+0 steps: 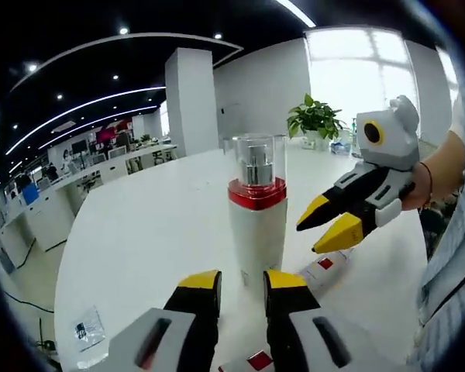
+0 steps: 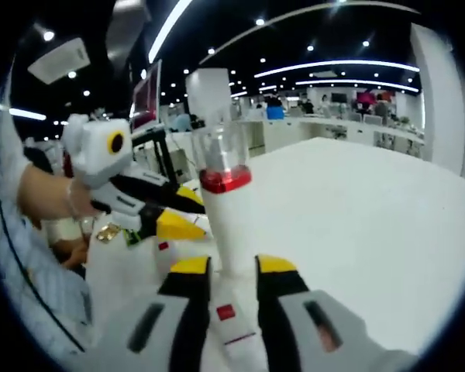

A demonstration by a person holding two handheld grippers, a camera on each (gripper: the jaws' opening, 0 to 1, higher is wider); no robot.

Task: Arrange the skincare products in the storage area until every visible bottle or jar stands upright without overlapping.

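A white bottle with a red ring stands upright on the table, center of the frame. Both tools, left and right, are open and hold nothing.

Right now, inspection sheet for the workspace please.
Surface: white table, mostly bare.
Job's things: white pump bottle with red collar and clear cap, upright; white tube with red label lying flat beside it; another red-labelled piece flat near the jaws.
Clutter: small sachet at the table edge.
Grippers: left gripper and right gripper both open, flanking the bottle, not touching.
Cables: nothing seen.
Surroundings: open office, potted plant, pillar.
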